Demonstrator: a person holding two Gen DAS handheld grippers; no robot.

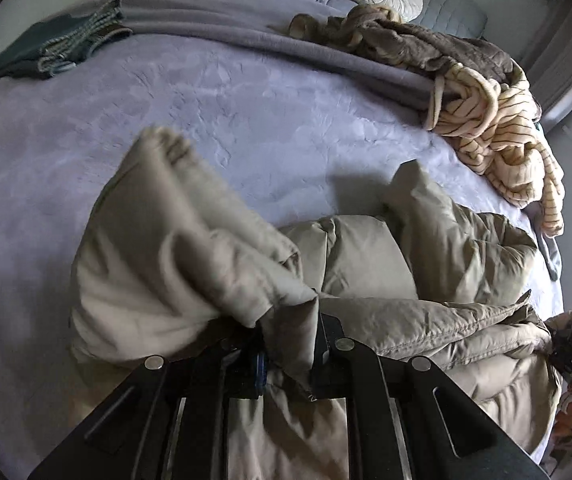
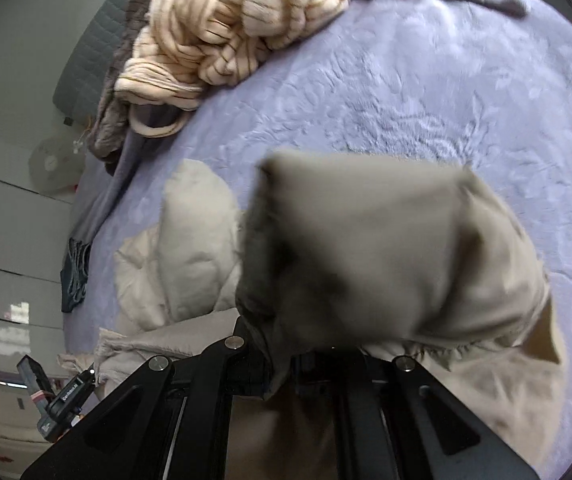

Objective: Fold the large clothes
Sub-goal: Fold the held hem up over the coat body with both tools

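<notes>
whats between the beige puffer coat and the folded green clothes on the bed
Only bare lavender bedspread, as the left wrist view shows, between the beige puffer coat and the folded green clothes.

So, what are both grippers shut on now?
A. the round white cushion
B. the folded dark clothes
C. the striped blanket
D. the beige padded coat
D: the left gripper and the right gripper each pinch the beige coat.

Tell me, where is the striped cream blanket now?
In the left wrist view the striped blanket lies bunched at the right edge of the bed, beyond the beige jacket and beside a brown blanket.
</notes>
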